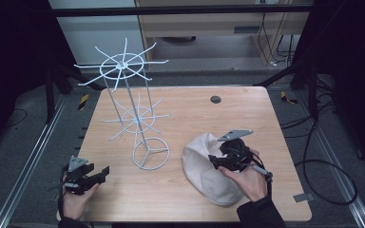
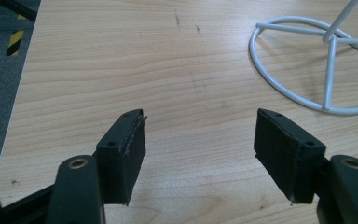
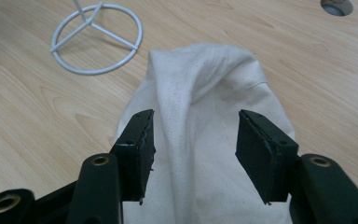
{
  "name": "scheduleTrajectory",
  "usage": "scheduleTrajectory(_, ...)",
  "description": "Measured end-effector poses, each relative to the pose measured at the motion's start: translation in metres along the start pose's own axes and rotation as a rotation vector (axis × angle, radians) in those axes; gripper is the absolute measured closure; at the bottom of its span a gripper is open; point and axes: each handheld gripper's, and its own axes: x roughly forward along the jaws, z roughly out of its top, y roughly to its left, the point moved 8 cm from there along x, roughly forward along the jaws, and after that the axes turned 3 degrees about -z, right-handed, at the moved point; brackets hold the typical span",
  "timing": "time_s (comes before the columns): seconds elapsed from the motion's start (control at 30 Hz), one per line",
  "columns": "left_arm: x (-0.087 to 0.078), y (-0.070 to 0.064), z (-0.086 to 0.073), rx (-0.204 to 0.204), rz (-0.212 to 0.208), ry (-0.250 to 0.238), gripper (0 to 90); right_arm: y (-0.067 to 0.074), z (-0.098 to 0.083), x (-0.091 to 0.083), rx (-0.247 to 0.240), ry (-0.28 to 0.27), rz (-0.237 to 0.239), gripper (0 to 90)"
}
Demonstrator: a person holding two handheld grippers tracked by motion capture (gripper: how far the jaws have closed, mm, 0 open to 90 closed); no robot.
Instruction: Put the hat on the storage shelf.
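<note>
Right gripper [image 3: 193, 135] hovers over the cream hat [image 3: 205, 98], jaws wide astride its ridge, which runs straight ahead.

Cream cloth cap [image 3: 205, 107] cut off by the bottom edge of the right gripper view, partly hidden behind the right gripper [image 1: 225, 160] in the high view. White wire stand [image 2: 317, 70] cropped in the left gripper view.
</note>
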Motion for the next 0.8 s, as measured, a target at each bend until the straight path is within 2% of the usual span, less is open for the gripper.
scheduleTrajectory(0.3, 0.000, 0.000, -0.001, 0.003, -0.004, 0.005, 33.8, 0.009, 0.003, 0.015, -0.026, 0.061, 0.019, 46.0)
scheduleTrajectory(0.5, 0.000, 0.000, -0.001, 0.005, -0.002, 0.007, 33.8, 0.011, 0.001, 0.024, -0.023, 0.107, 0.030, 47.5)
scheduleTrajectory(0.8, 0.001, 0.000, -0.001, 0.003, -0.002, 0.012, 33.8, 0.009, -0.008, 0.038, -0.045, 0.174, 0.023, 50.8)
